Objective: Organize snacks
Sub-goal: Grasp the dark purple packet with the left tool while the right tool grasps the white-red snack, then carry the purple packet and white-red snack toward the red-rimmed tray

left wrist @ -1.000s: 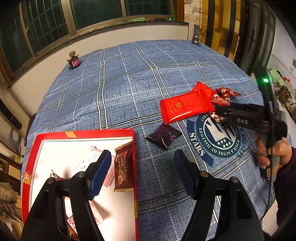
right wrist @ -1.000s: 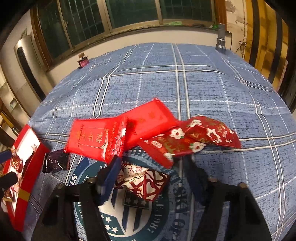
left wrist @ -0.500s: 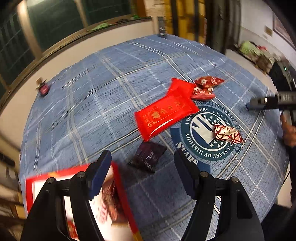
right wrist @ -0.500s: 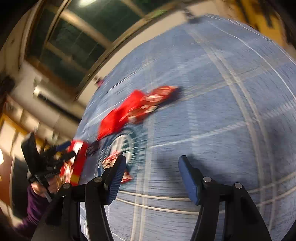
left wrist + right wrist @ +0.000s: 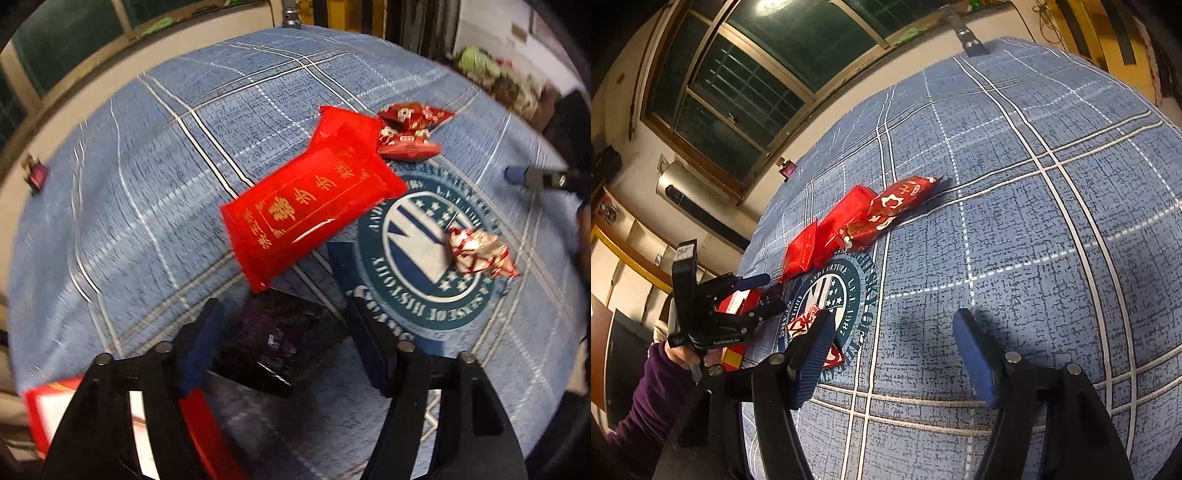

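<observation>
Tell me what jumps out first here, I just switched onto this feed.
The big red packet with gold lettering lies mid-cloth beside the round navy emblem, where a red-and-white wrapped candy sits. Nearest, a dark purple packet lies between the closing left tongs, not yet pinched. The right tongs are opening over bare cloth.
</observation>
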`<state>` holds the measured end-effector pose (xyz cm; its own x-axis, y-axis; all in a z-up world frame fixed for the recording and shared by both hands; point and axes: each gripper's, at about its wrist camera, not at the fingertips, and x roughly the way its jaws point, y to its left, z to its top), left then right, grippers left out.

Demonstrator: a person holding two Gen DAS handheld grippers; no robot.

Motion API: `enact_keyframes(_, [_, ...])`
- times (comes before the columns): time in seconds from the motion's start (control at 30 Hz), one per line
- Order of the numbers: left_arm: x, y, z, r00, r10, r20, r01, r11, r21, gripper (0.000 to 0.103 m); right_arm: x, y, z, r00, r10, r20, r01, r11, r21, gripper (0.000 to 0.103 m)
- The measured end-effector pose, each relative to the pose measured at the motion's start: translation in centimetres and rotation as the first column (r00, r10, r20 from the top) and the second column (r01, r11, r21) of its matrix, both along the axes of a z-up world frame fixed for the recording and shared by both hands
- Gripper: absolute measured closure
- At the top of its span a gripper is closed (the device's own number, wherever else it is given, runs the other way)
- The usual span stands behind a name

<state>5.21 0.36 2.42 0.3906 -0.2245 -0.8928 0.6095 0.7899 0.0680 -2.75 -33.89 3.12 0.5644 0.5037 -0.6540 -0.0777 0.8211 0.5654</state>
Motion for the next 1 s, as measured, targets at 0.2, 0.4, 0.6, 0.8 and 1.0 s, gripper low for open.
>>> enact_keyframes(0.2, [-1.6,0.5,-0.1,0.994,0.106,-0.027,-0.108,0.99,-0.085,0.065,0.2,0.9,0.0,1.0,0.0,0.012,0.001,0.999,-0.032,0.033])
enact_keyframes(0.4, [-6.7,1.0,0.0,0.968,0.247,-0.046,-0.251,0.957,-0.145,0.065,0.2,1.3,0.1,1.0,0.0,0.024,0.002,0.998,-0.06,0.033])
enact_keyframes(0.6, [-12.4,1.7,0.0,0.939,0.339,-0.058,-0.344,0.926,-0.158,0.065,0.3,3.2,0.3,0.999,0.033,0.028,-0.028,0.987,-0.156,0.032])
enact_keyframes(0.8, [-14.1,2.4,-0.1,0.938,0.34,-0.073,-0.347,0.913,-0.215,0.059,-0.3,7.7,2.0,0.985,0.16,0.065,-0.144,0.969,-0.203,0.032])
enact_keyframes(1.0, [-16.7,2.8,1.7,0.946,0.323,0.019,-0.309,0.92,-0.242,0.035,0.6,12.9,2.5,0.968,0.245,0.053,-0.207,0.902,-0.379,0.033])
